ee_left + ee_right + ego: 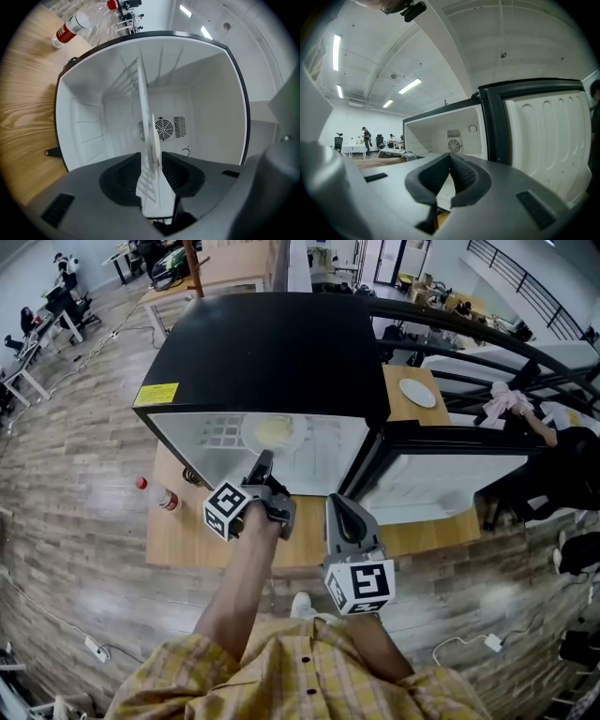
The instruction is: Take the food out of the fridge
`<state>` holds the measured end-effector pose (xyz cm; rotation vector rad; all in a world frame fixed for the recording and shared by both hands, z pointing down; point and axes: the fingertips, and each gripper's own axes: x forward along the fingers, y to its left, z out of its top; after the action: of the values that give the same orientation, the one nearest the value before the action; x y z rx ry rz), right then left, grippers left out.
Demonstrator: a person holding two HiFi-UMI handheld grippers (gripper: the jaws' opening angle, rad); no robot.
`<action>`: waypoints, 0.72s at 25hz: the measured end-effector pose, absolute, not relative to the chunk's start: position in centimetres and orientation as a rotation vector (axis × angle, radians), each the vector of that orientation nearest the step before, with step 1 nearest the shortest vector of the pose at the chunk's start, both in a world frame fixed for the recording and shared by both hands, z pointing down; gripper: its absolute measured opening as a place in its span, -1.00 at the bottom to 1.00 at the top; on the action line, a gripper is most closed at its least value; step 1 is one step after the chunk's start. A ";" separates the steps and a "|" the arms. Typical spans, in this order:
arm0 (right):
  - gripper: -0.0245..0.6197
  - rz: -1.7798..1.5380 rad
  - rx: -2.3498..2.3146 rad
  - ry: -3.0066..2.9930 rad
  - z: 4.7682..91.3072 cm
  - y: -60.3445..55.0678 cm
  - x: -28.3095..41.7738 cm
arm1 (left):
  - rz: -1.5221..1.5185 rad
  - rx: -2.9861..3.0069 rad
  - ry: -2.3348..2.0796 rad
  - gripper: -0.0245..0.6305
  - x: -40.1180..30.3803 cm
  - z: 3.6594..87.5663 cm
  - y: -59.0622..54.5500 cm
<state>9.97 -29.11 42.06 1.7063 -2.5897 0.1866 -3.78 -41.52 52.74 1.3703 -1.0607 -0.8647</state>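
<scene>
Yellowish food (pixel 274 430) lies on a white plate (pixel 272 433) (pixel 152 140), and the plate rests on the white wire shelf (pixel 218 434) (pixel 140 89) inside the open fridge (pixel 272 352) (pixel 84 117) (pixel 440 136), just above the middle of the head view. My left gripper (pixel 263 462) (pixel 151 157) reaches level into the fridge mouth from below, rolled onto its side, so in the left gripper view the shelf stands upright down the centre. My left fingers are parted, with the near rim of the plate and the front of the shelf between them. They lie close on both sides, but I cannot see them pressing the plate.

My right gripper (pixel 339 501) (pixel 450 157) hangs to the right of the left one, outside the opening. Its fingers are pressed together at the tips with nothing between them. It points level at the fridge front, where the hinge side meets the door.

A round fan grille (pixel 164 127) (pixel 453 146) sits in the back wall of the fridge. The door (pixel 450 484) (pixel 543 140) stands swung open at the right of the frame and shows its ribbed white lining.

The fridge stands on a low wooden tabletop (pixel 178 540) (pixel 23 117). A clear bottle with a red cap and red label (pixel 161 495) (pixel 70 26) lies on its side at the left edge of it, well apart from the plate. A second white plate (pixel 418 393) sits on a wooden surface at the upper right, beyond the fridge. My yellow checked sleeves (pixel 281 671) fill the bottom of the head view.
</scene>
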 end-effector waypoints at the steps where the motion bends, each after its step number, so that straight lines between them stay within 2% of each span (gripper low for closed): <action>1: -0.90 0.188 1.709 -2.587 42.1 -29.1 10.1 | -0.867 1.364 -1.063 -0.52 -3.8 52.8 -41.7; 9: -0.90 0.172 1.709 -2.603 41.7 -28.8 10.3 | -0.885 1.332 -1.027 -0.58 -3.6 52.5 -42.6; 15: -0.90 0.168 1.706 -2.616 41.5 -28.5 10.3 | -0.886 1.321 -1.021 -0.80 -3.8 52.6 -42.7; 18: -0.90 0.163 1.722 -2.617 41.1 -28.2 10.7 | -0.884 1.287 -1.006 -0.85 -3.6 52.7 -42.7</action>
<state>10.69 -28.22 41.07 1.7218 -2.6167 0.1634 -3.65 -42.68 52.66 1.2873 -1.0063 -0.8844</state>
